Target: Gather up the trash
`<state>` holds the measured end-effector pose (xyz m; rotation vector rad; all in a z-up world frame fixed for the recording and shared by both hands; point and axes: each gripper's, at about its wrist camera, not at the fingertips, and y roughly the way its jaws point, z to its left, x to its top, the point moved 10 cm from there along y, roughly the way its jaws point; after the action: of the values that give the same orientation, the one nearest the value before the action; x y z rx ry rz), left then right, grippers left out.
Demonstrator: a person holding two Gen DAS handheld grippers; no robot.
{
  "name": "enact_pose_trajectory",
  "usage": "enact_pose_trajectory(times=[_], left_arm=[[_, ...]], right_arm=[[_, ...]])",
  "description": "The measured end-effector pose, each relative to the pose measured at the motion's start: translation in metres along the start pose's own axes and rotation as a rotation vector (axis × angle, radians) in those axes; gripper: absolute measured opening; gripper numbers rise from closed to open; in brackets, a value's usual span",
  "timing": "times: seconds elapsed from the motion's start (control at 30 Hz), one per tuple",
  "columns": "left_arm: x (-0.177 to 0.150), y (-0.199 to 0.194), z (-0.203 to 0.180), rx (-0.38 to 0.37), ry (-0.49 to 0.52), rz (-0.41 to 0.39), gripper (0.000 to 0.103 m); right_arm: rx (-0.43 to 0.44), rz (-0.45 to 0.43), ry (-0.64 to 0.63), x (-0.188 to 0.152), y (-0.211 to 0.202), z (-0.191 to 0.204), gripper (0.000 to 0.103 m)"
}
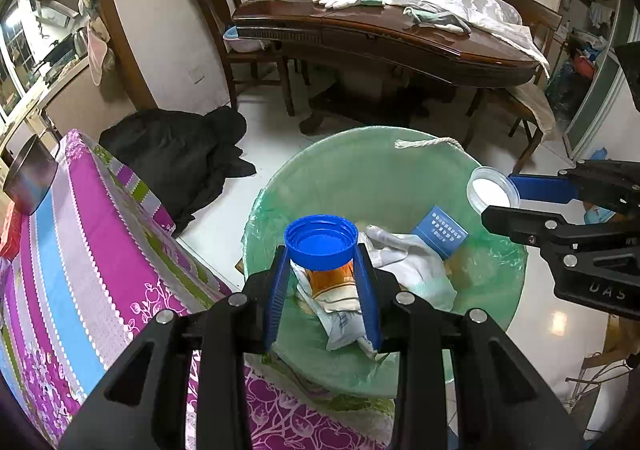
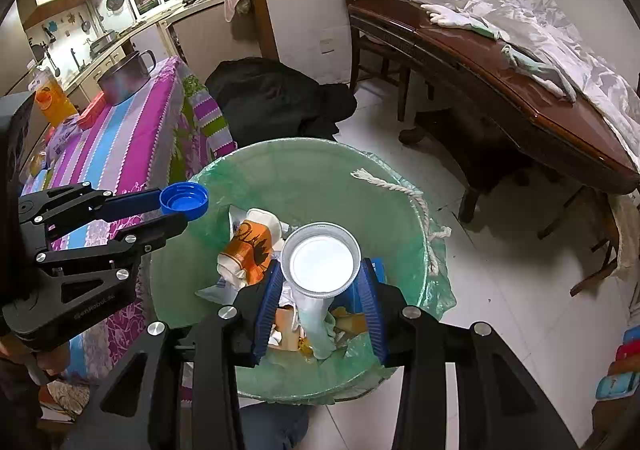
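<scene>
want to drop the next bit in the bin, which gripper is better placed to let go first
Right, though only slightly. The right gripper holds the clear lid over the middle of the green-lined bin. The left gripper holds the blue cap nearer the bin's table-side rim.

Blue cap; clear-white lid; green bin liner; magenta-blue striped floral tablecloth.

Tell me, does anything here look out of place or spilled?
Nothing is spilled. One oddity: a black garment lies crumpled on the floor beside the striped tablecloth. The blue cap and clear lid are held over the bin.
</scene>
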<state>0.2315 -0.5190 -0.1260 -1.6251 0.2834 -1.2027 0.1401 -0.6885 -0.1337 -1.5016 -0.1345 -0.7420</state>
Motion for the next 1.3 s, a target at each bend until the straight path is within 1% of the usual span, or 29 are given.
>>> enact_pose_trajectory(times=[0.13, 0.17, 0.2, 0.23, 0.27, 0.33, 0.43, 0.5, 0.53, 0.57, 0.6, 0.63, 0.67, 0.7, 0.73, 0.77, 0.9, 0.97, 1.0, 1.07, 1.13, 1.2, 1.27, 1.3], left_arm=[[0.001, -0.001, 0.002, 0.007, -0.005, -0.002, 0.032], [0.001, 0.0, 0.002, 0.007, -0.009, 0.0, 0.038], [0.001, -0.001, 0.003, 0.012, -0.011, -0.002, 0.044], [0.001, -0.002, 0.004, 0.02, -0.012, -0.007, 0.054], [0.002, -0.003, 0.005, 0.031, -0.009, -0.014, 0.056], [0.002, -0.004, 0.006, 0.029, -0.012, -0.015, 0.057], [0.002, -0.006, 0.007, 0.04, -0.012, -0.022, 0.063], [0.001, -0.008, 0.008, 0.042, -0.012, -0.029, 0.067], [0.0, -0.01, 0.01, 0.05, -0.013, -0.034, 0.07], [-0.001, -0.013, 0.011, 0.05, -0.017, -0.042, 0.073], [-0.002, -0.017, 0.013, 0.051, -0.026, -0.055, 0.076], [-0.004, -0.024, 0.017, 0.053, -0.037, -0.074, 0.082], [-0.005, -0.03, 0.02, 0.056, -0.046, -0.094, 0.088], [-0.007, -0.039, 0.026, 0.068, -0.061, -0.124, 0.09], [-0.01, -0.05, 0.033, 0.078, -0.073, -0.155, 0.094], [-0.012, -0.059, 0.036, 0.081, -0.08, -0.18, 0.097], [-0.031, -0.1, 0.056, 0.102, -0.114, -0.289, 0.097], [-0.039, -0.119, 0.065, 0.114, -0.138, -0.343, 0.097], [-0.045, -0.129, 0.069, 0.113, -0.153, -0.372, 0.097], [-0.055, -0.143, 0.075, 0.105, -0.188, -0.405, 0.097], [-0.068, -0.156, 0.081, 0.131, -0.215, -0.435, 0.097], [-0.078, -0.166, 0.082, 0.159, -0.219, -0.458, 0.097], [-0.091, -0.176, 0.079, 0.16, -0.225, -0.475, 0.097], [-0.097, -0.179, 0.078, 0.157, -0.219, -0.474, 0.097]], right_arm=[[0.002, -0.006, 0.001, -0.001, 0.001, 0.0, 0.041], [0.003, -0.007, 0.004, -0.002, 0.001, -0.001, 0.042], [0.008, -0.009, 0.009, -0.002, 0.002, -0.002, 0.049], [0.01, -0.018, 0.016, -0.001, 0.001, -0.003, 0.054], [0.01, -0.025, 0.023, -0.001, 0.0, -0.004, 0.059], [0.01, -0.032, 0.029, -0.002, -0.002, -0.005, 0.06], [0.009, -0.052, 0.031, -0.002, -0.007, -0.004, 0.063], [0.008, -0.091, 0.03, 0.0, -0.017, -0.001, 0.07], [0.005, -0.119, 0.029, 0.001, -0.025, 0.001, 0.07], [-0.006, -0.149, 0.024, 0.002, -0.033, 0.003, 0.074], [-0.029, -0.188, 0.015, 0.002, -0.044, 0.005, 0.08], [-0.054, -0.227, 0.005, 0.002, -0.055, 0.008, 0.082], [-0.078, -0.272, -0.008, 0.002, -0.068, 0.011, 0.089], [-0.105, -0.341, -0.028, 0.0, -0.088, 0.019, 0.096], [-0.12, -0.377, -0.033, -0.002, -0.099, 0.023, 0.098], [-0.138, -0.434, -0.038, -0.005, -0.116, 0.031, 0.098], [-0.149, -0.553, -0.04, -0.023, -0.156, 0.055, 0.098], [-0.146, -0.588, -0.036, -0.036, -0.168, 0.067, 0.098], [-0.147, -0.601, -0.034, -0.044, -0.172, 0.074, 0.098], [-0.17, -0.618, -0.022, -0.059, -0.177, 0.081, 0.098], [-0.22, -0.634, -0.004, -0.077, -0.18, 0.088, 0.098], [-0.228, -0.638, 0.01, -0.096, -0.18, 0.095, 0.098], [-0.228, -0.647, 0.028, -0.112, -0.18, 0.099, 0.098], [-0.242, -0.657, 0.036, -0.121, -0.18, 0.1, 0.098]])
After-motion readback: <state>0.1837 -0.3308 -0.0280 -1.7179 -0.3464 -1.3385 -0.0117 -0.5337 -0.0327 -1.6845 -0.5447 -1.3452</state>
